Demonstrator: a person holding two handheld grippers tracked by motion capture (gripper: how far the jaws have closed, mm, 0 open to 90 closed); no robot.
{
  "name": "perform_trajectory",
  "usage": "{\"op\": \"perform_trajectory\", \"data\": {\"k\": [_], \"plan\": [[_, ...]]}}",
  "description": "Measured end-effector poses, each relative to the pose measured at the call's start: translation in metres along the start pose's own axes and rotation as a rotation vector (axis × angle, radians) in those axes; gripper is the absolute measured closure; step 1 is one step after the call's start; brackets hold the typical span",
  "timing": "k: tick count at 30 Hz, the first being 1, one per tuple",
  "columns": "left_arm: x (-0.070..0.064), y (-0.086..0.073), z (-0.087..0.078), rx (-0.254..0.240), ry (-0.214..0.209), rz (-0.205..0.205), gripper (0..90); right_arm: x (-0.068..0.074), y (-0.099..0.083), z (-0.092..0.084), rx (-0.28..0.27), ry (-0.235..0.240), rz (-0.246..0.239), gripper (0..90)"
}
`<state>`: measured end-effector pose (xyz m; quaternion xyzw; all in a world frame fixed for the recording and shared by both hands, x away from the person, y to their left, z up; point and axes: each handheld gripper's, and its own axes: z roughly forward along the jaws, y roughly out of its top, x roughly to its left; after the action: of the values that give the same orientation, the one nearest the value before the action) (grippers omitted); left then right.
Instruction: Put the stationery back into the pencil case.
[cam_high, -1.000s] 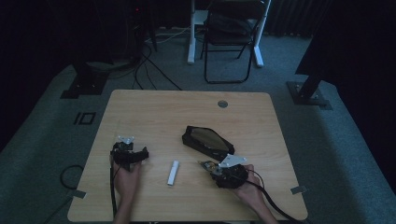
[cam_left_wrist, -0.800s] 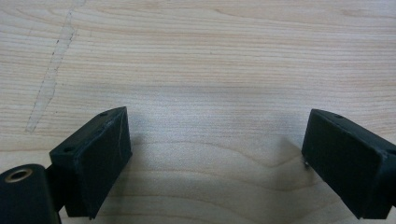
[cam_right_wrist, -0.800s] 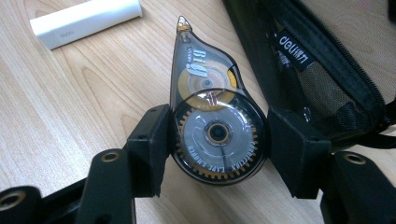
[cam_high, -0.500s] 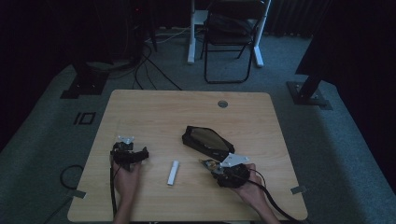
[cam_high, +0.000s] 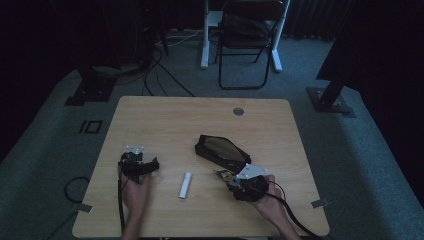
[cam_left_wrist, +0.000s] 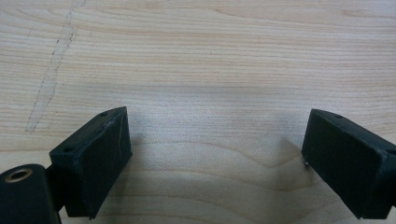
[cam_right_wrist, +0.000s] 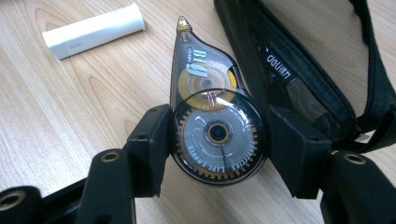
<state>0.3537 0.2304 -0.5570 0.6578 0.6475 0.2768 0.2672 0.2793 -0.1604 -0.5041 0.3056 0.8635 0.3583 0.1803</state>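
Observation:
A clear correction tape dispenser (cam_right_wrist: 205, 84) with a toothed reel lies between the jaws of my right gripper (cam_right_wrist: 217, 128), and both pads press on its round body. In the high view this gripper (cam_high: 226, 176) sits at the table's front right, just below the black pencil case (cam_high: 220, 150). The case's open zip edge (cam_right_wrist: 317, 60) lies right beside the dispenser. A white stick (cam_high: 185, 184) lies flat between the two hands, and its length (cam_right_wrist: 93, 30) shows at the upper left of the right gripper view. My left gripper (cam_left_wrist: 215, 135) stands open over bare wood at the front left (cam_high: 142, 165).
The wooden table (cam_high: 165, 120) has a round cable hole (cam_high: 238, 111) near its far edge. A folding chair (cam_high: 245, 45) and stand feet are on the floor beyond it. Cables trail from both grippers off the front edge.

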Motion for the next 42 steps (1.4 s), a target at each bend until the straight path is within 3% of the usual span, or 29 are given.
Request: {"op": "perform_trajectory", "data": {"k": [42], "plan": [[0.000,0.000,0.000,0.000,0.000,0.000,8.3,-0.009,0.020,-0.022,-0.039,-0.025,-0.036,41.7]]}}
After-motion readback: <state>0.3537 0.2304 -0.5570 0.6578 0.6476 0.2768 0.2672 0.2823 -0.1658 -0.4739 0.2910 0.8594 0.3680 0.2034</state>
